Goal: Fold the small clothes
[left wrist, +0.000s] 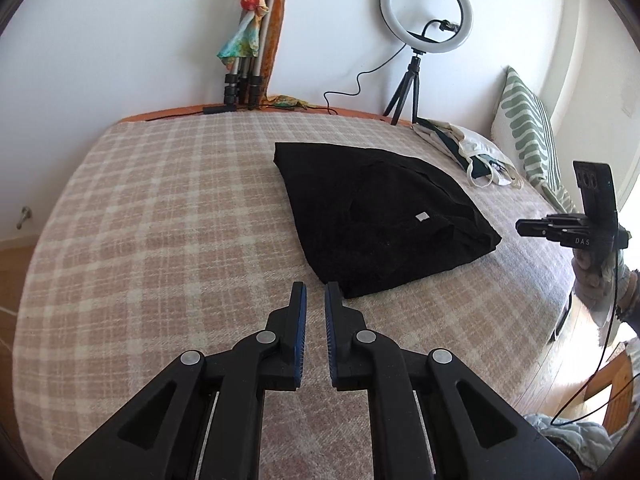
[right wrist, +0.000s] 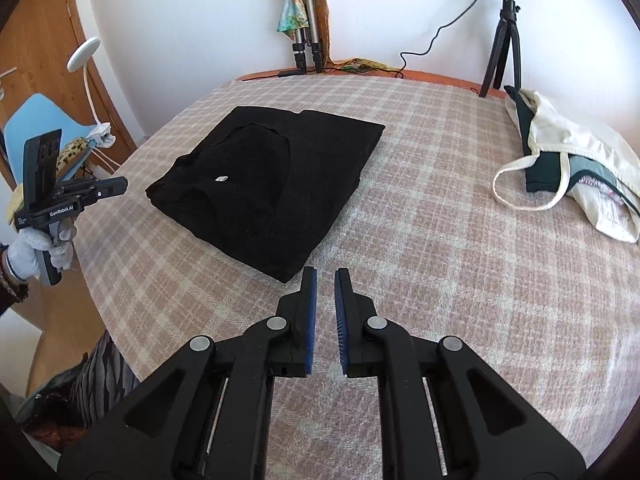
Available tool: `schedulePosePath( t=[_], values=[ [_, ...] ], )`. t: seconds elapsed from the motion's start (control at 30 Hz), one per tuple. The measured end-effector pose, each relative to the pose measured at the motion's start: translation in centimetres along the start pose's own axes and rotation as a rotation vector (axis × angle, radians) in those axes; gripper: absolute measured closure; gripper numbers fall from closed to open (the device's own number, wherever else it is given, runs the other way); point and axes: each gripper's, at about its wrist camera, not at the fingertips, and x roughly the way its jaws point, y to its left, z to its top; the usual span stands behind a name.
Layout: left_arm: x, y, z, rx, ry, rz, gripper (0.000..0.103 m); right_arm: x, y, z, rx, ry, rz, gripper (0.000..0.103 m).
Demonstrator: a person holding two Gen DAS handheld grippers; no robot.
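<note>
Nearest your lens, the left gripper [left wrist: 315,292] hangs over the checked blanket [left wrist: 160,208] with only a narrow slit between its blue pads, and nothing sits in that slit. Your right gripper [right wrist: 325,278] looks much the same: jaws slightly parted, empty, just beside the near corner of the black garment [right wrist: 272,184].

That garment lies already folded into a compact block near the middle of the bed, apart from both tools. The risk I see is that, if you push in low with jaws this narrow, you would probably shove the near corner and slide the upper layers off the lower ones instead of pinching them. A grab at one layer only could also peel the fold open. The blanket is fuzzy and soft, so it may bunch up with the cloth.

Further right, a cream tote bag [right wrist: 576,160] with clothes spilling out lies near a green-patterned pillow [left wrist: 528,128]. Behind the bed, a ring light [left wrist: 426,16] on a small tripod and a folded tripod draped with a scarf [left wrist: 248,24] stand against the white wall.
</note>
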Motion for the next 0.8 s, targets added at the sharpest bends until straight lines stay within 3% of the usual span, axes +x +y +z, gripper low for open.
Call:
schedulePosePath(
  t=[0.07, 0.1, 0.2, 0.4, 0.53, 0.6, 0.63, 0.7, 0.8],
  values=[
    [-0.2, 1.4, 0.4, -0.114, -0.005, -0.037, 0.092, 0.3, -1.0, 0.1, 0.089, 0.008, 0.03, 0.063],
    [-0.1, 1.9, 0.7, -0.166, -0.005, -0.048, 0.084, 0.5, -1.4, 0.2, 0.132, 0.005, 0.038, 0.058],
    [1.3, 2.9, 1.4, -0.303, 0.026, -0.132, 0.061, 1.6, -2.6, 0.6, 0.27, 0.009, 0.133, 0.058],
    [5.0, 4.0, 0.9, -0.513, 0.114, -0.216, 0.061, 4.4, -3.7, 0.6, 0.445, 0.045, 0.24, 0.058],
    [5.6, 3.9, 0.2, -0.563, 0.122, -0.262, 0.067, 5.6, -3.5, 0.0, 0.508, 0.058, 0.299, 0.058],
    [5.7, 3.7, 0.1, -0.58, 0.116, -0.287, 0.09, 6.2, -3.3, -0.2, 0.523, 0.069, 0.317, 0.058],
    [5.7, 3.7, 0.1, -0.589, 0.114, -0.291, 0.092, 6.2, -3.1, -0.2, 0.525, 0.066, 0.32, 0.059],
    [5.7, 3.8, 0.4, -0.601, 0.1, -0.301, 0.097, 6.3, -2.8, -0.1, 0.526, 0.068, 0.344, 0.081],
    [5.3, 3.7, 0.8, -0.601, 0.08, -0.301, 0.099, 6.2, -2.5, 0.3, 0.509, 0.08, 0.33, 0.093]
  ],
)
